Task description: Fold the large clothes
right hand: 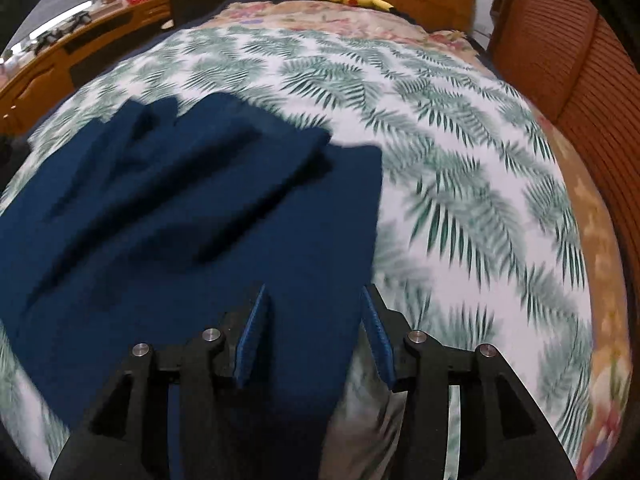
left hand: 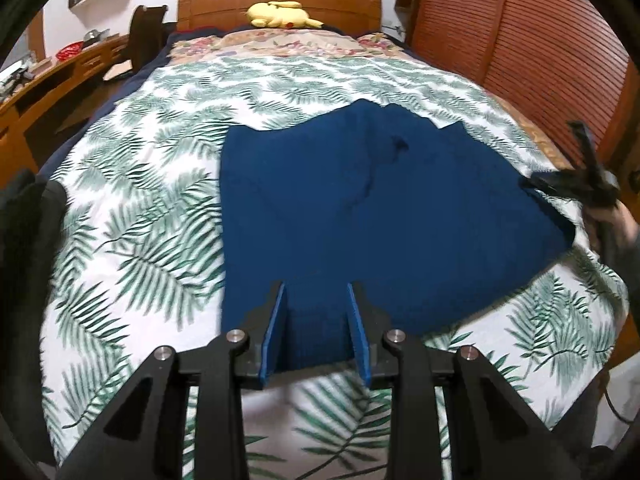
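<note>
I've got the blue garment point(left hand: 360, 208) spread mid-frame on the bed point(left hand: 140, 208). Left gripper point(left hand: 316, 332) straddles its near hem, seemingly unpinched. Right gripper point(right hand: 312, 336) gapes, empty. If I drag now, that blurred fold slides askew.

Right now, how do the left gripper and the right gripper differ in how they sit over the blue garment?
The left gripper has its blue pads set narrower, with the hem of the blue garment between them; the right gripper stands wider. The left gripper is over the garment's near edge, roughly mid-width; the right gripper straddles the garment's side edge, one pad over cloth, the other over the leaf-print bedspread. Both point down at the bed and look open, pressing nothing.
</note>
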Motion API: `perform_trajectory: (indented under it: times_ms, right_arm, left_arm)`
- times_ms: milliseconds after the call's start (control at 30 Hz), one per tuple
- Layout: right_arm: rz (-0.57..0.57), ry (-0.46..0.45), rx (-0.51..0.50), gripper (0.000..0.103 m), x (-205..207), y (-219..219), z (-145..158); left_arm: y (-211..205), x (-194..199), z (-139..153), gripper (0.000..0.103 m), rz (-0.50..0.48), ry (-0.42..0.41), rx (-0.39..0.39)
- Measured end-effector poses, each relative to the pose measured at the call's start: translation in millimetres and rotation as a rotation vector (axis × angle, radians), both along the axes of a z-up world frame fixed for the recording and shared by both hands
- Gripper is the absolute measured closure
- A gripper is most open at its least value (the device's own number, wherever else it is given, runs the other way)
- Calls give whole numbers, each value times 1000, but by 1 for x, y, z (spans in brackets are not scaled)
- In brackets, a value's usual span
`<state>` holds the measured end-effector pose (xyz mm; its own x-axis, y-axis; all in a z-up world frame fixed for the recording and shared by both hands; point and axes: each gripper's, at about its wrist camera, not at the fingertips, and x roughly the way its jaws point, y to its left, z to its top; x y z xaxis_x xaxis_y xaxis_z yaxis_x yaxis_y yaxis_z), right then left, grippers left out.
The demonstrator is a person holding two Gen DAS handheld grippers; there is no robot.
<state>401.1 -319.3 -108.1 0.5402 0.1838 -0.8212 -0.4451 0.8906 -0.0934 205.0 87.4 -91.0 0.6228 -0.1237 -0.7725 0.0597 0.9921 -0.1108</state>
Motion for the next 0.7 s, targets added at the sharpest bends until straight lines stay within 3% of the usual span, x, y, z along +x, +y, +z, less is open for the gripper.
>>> perform_trajectory:
  times_ms: [167,367,700]
  right_arm:
    - [3,34,105,34,-55,-14,2]
    - [-72,57,142,33,-83,-29,-4]
    - [-104,119,224,33,-87,-39,-22]
  left_arm:
    - [16,-11,-5,73,45,16,-4]
    - [25,-18,-17,70,82,49,12]
    - [23,-17,-31,68,104,88,21]
